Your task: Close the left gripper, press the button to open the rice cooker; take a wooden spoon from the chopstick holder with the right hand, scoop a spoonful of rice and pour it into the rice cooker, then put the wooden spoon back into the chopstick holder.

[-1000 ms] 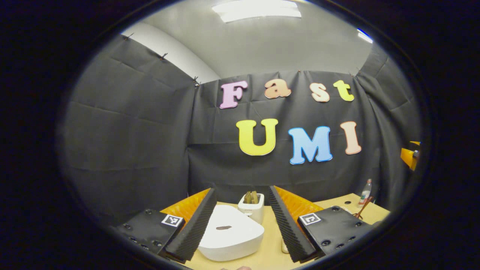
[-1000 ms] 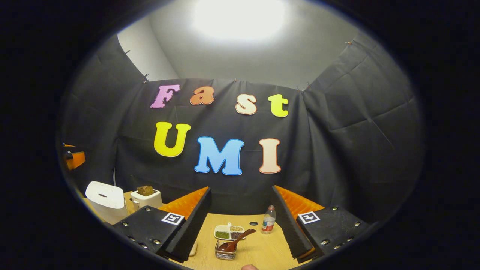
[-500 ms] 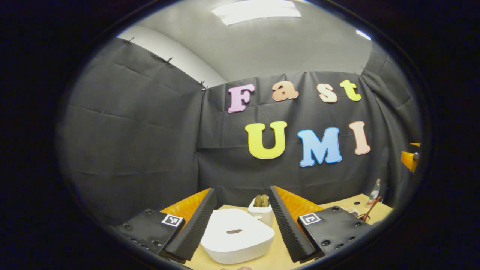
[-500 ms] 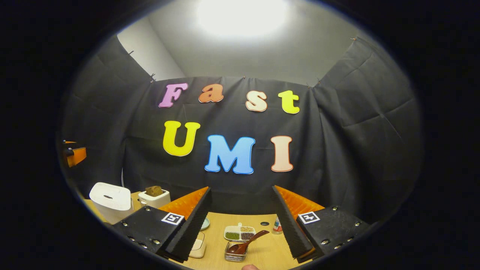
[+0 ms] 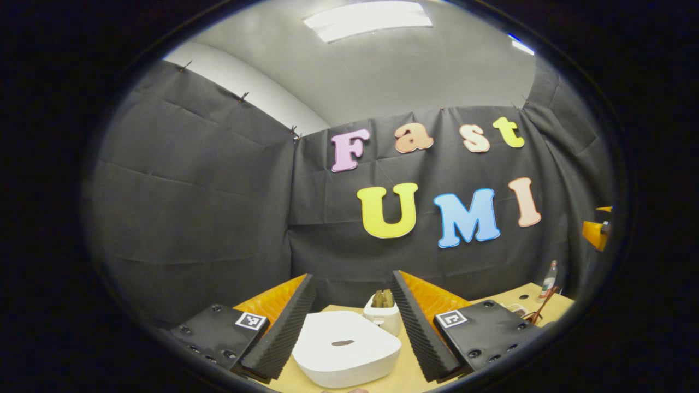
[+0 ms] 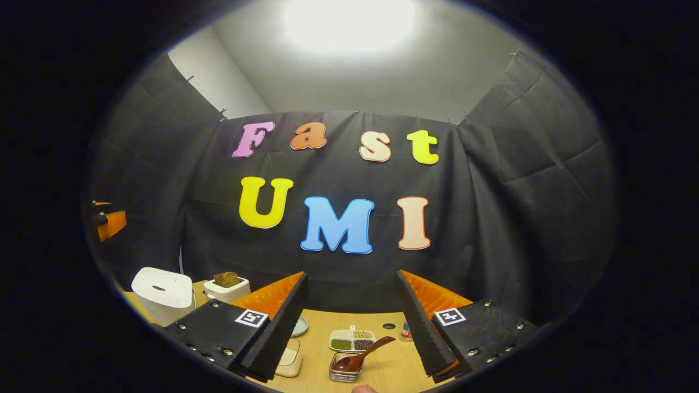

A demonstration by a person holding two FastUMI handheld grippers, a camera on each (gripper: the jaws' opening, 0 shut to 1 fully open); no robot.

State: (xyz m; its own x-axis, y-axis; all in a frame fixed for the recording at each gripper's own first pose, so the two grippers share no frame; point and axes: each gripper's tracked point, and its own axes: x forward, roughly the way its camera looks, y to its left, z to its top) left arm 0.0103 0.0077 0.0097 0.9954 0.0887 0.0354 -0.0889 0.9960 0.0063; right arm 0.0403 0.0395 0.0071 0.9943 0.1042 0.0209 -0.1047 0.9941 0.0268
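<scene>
The white rice cooker [image 5: 347, 349] sits with its lid down just ahead of my left gripper [image 5: 352, 275], framed between the open fingers; a dark slot marks the lid [image 5: 342, 343]. My right gripper [image 6: 351, 274] is open and holds nothing. Below it, the wooden spoon [image 6: 365, 353] rests in the small clear chopstick holder [image 6: 344, 373], bowl down, handle slanting up to the right. The rice cooker [image 6: 161, 292] also stands at the far left of the right gripper view. The spoon handle [image 5: 540, 310] shows at the left gripper view's right edge.
A white toaster [image 5: 382, 317] with bread stands behind the cooker. A divided dish of grains [image 6: 352, 341], a small bottle [image 6: 405, 329], a green plate [image 6: 299, 326] and a pale container [image 6: 288, 363] lie on the wooden table [image 6: 393, 368].
Both views drifted: the cooker now sits more centred between the left fingers, and the spoon holder slid right in the right gripper view. Both grippers stayed open.
</scene>
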